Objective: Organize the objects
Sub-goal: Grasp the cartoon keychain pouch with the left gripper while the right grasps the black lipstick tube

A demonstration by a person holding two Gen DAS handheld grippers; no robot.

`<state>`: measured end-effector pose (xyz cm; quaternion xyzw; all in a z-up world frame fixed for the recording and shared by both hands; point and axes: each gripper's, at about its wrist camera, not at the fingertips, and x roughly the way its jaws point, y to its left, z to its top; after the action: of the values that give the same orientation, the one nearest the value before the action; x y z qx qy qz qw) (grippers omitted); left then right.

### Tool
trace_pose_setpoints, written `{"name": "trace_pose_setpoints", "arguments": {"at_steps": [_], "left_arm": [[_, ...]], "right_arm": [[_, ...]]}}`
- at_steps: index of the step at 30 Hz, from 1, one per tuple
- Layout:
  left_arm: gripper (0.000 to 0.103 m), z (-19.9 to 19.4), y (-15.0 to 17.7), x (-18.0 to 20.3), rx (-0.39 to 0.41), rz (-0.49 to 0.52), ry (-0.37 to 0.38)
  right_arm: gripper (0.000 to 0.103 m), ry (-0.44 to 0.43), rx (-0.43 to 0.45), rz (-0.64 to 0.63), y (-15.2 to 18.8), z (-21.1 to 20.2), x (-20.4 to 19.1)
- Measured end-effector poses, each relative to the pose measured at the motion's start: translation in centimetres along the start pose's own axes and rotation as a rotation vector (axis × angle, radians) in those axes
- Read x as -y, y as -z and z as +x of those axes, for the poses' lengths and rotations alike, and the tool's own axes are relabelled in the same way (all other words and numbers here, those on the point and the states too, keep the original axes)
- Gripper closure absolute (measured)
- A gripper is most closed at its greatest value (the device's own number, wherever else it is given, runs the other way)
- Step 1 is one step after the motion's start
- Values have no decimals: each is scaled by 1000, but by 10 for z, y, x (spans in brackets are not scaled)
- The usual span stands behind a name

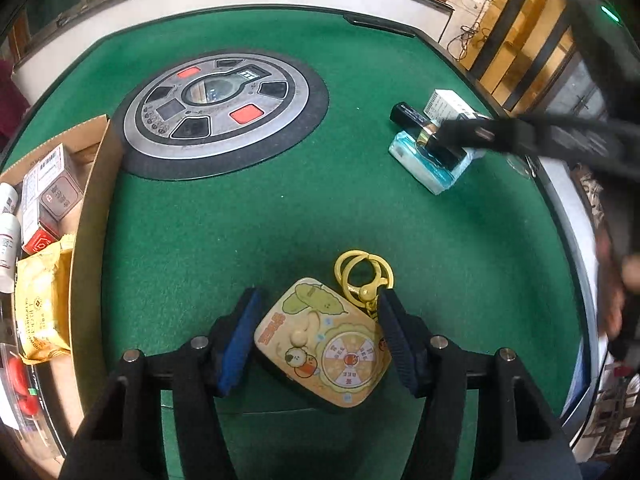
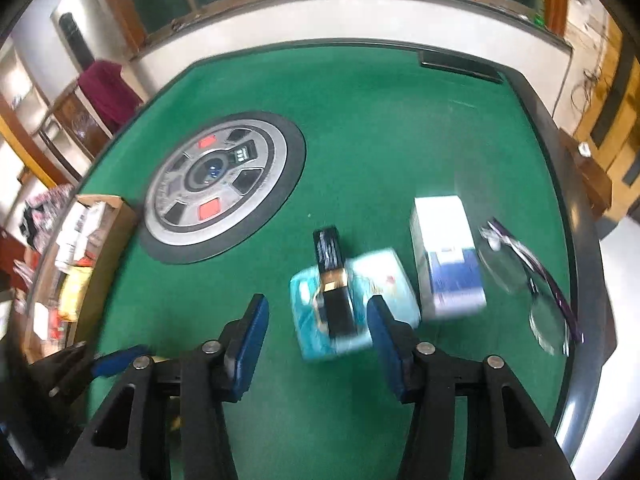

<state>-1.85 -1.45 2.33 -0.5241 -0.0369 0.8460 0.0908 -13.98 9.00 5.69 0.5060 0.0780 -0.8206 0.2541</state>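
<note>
Keychain toy (image 1: 324,344) between left tool (image 1: 320,312) pads, angled down, pads apart

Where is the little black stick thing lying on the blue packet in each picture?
Left wrist view: the black stick lies on the blue packet at the right, where the right tongs reach over it.
Right wrist view: the stick is low in the middle, just ahead of the tongs.
Shared landmark: the round grey dial set in the green table.
</note>
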Motion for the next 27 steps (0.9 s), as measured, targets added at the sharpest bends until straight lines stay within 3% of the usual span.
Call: {"name": "trace_pose_setpoints", "arguments": {"at_steps": [2,5,10,11,12,17,19,20,21,23,27], "left_arm": [[43,1,1,3,11,16,-15],[53,0,1,-1,51,-8,-20],[64,-6,0,-22,53,-116,36],[75,-7,0,-23,50,-119,37],[100,-8,-1,-24,54,-116,40],[103,-5,3,-22,-12,-79,30],[96,-7,7,-22,-33,-83,58],[82,-9,9,-22,-39,-84,82],[61,-11,11,-22,-38,-82,91],[34,-22,17,-18,-14,-45,93],[27,-34,28,-3,-36,68,137]], "right_arm": [[77,36,-53,2,-4,16,1],[84,18,-70,52,-4,22,9],[84,-50,-67,90,13,-1,8],[84,-64,-68,99,18,-5,6],[84,-73,-70,105,24,-9,4],[84,-123,-102,125,55,-23,-10],[84,-132,-118,132,68,-25,-12],[84,-131,-123,133,75,-26,-12],[84,-127,-126,132,82,-27,-13],[84,-122,-127,145,90,-29,-10],[84,-114,-142,177,104,-30,-3]]}}
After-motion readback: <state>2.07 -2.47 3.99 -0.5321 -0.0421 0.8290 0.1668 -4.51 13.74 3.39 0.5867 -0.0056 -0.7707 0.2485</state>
